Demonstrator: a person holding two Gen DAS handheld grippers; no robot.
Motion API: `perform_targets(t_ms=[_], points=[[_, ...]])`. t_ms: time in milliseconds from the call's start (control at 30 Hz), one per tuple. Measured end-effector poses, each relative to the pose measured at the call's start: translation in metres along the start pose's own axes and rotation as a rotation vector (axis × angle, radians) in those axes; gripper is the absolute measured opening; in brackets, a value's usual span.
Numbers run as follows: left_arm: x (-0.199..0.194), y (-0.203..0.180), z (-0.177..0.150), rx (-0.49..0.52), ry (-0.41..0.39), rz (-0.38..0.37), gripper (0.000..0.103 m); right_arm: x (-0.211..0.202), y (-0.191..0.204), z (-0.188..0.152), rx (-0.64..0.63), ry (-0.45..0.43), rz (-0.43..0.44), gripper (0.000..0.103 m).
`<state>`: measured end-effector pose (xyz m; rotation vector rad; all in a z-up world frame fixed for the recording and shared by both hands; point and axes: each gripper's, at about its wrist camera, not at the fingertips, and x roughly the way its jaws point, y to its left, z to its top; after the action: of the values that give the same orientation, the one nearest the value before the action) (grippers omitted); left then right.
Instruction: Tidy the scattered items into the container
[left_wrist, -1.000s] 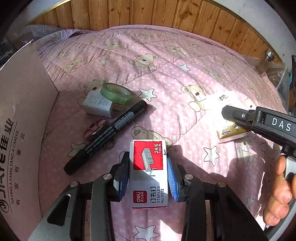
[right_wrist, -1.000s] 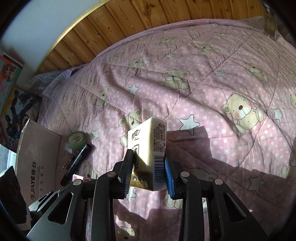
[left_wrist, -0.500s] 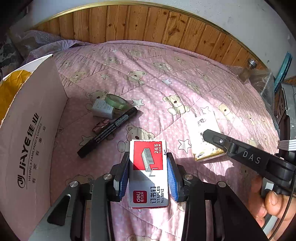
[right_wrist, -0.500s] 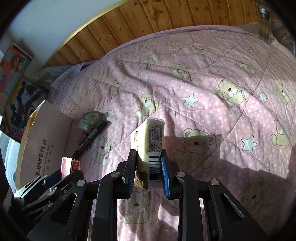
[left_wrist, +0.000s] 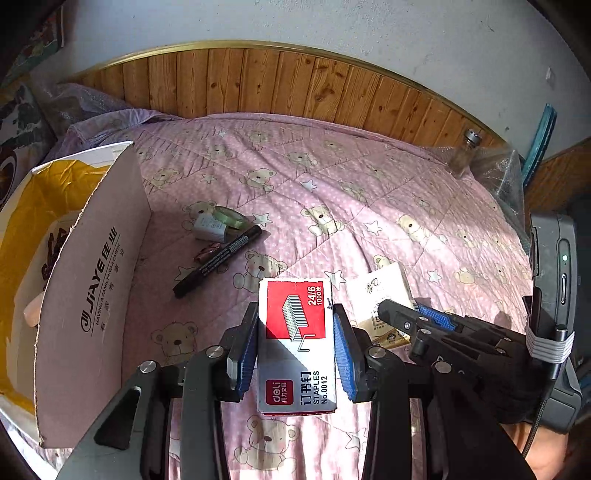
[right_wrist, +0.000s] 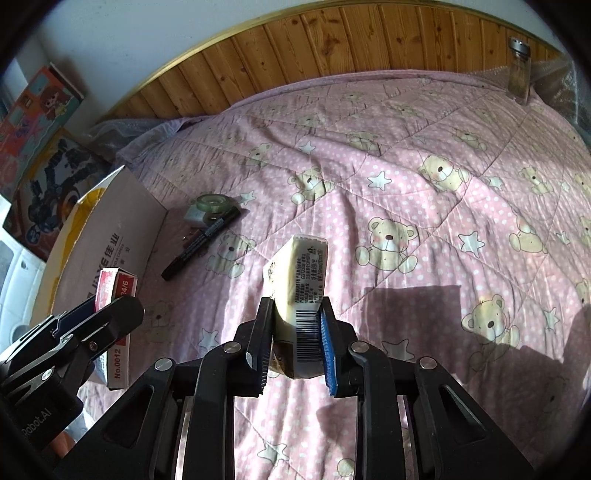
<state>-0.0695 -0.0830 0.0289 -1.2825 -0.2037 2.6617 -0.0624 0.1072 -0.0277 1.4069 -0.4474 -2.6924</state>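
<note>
quilt (left_wrist: 369, 206): soft stitched cloth
container (left_wrist: 92, 295): matt cardboard
wall panel (left_wrist: 277, 85): knotty wood
staple box (left_wrist: 295, 332): printed card

Sunlit bed (right_wrist: 424, 155) under a pink bear-print quilt (left_wrist: 332, 206); wood-panelled headboard (left_wrist: 280, 85) against a white wall (left_wrist: 332, 26).

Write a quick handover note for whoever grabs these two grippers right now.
Left hand-held gripper: shut on the staple box, held above the bed.
Right hand-held gripper: shut on the tissue pack, also in the air.
Carton stands open at the left; something already lies inside, too hidden to name.
Still on the quilt beside the carton: marker, tape roll leaning on a small grey box, small clip.
Left to do: drop both held items into the carton, then collect those four.
</note>
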Motion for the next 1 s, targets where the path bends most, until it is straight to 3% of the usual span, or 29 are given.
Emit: perform_targets(t_ms=[500, 1000], points=[[-0.046, 0.016, -0.027, -0.050, -0.045, -0.054, 0.038, -0.035, 0.028, -0.031, -0.043, -0.031, 0.000, 0.024], [-0.068, 0.036, -0.058, -0.094, -0.050, -0.068, 0.038, -0.043, 0.049, -0.062, -0.077, -0.010, 0.001, 0.024]])
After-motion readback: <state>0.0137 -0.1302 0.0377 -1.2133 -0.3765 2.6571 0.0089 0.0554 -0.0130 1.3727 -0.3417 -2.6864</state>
